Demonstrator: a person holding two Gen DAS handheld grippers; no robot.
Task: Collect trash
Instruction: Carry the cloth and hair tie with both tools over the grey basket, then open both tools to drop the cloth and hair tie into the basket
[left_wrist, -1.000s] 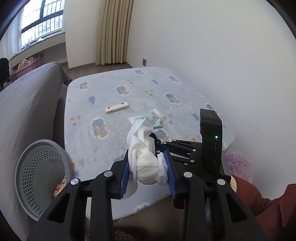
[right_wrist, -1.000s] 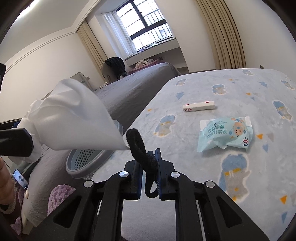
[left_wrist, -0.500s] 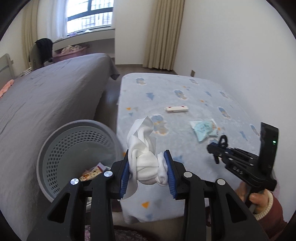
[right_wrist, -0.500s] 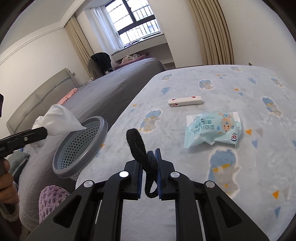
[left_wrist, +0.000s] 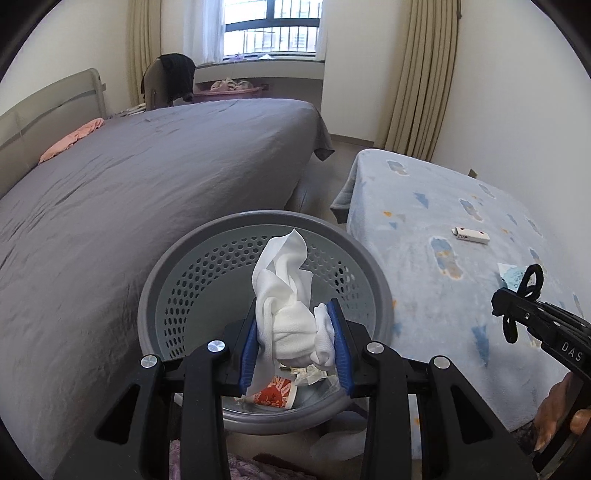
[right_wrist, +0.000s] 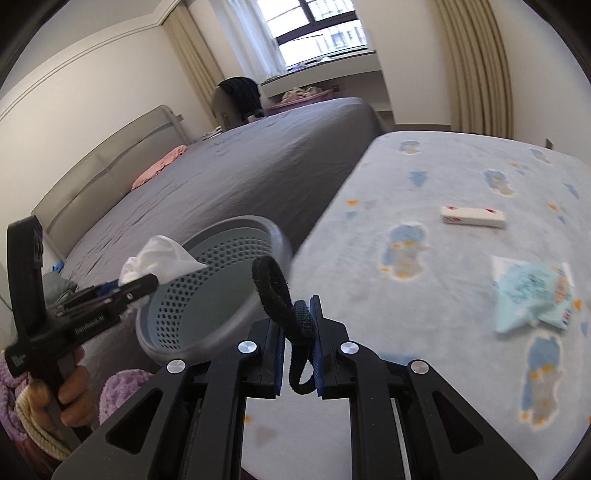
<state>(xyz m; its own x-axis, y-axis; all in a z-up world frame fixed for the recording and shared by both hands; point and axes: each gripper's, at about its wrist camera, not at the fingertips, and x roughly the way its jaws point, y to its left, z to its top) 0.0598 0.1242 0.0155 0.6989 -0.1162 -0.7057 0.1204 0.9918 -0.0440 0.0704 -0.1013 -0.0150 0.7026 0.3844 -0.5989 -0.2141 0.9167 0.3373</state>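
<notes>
Down at the bottom center we've got the left gripper (left_wrist: 295, 343) clamped on a white tissue wad (left_wrist: 288, 306), right over the gray basket (left_wrist: 177, 266). Our right gripper (right_wrist: 298, 347) pinches a black hair tie (right_wrist: 280, 295) at lower center, beside the basket.

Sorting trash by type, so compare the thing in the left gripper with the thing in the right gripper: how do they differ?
The white tissue is bulky and crumpled; the black hair tie is a thin loop. The tissue hangs over the grey basket; the hair tie is above the blue blanket. Each is clamped in a gripper.
</notes>
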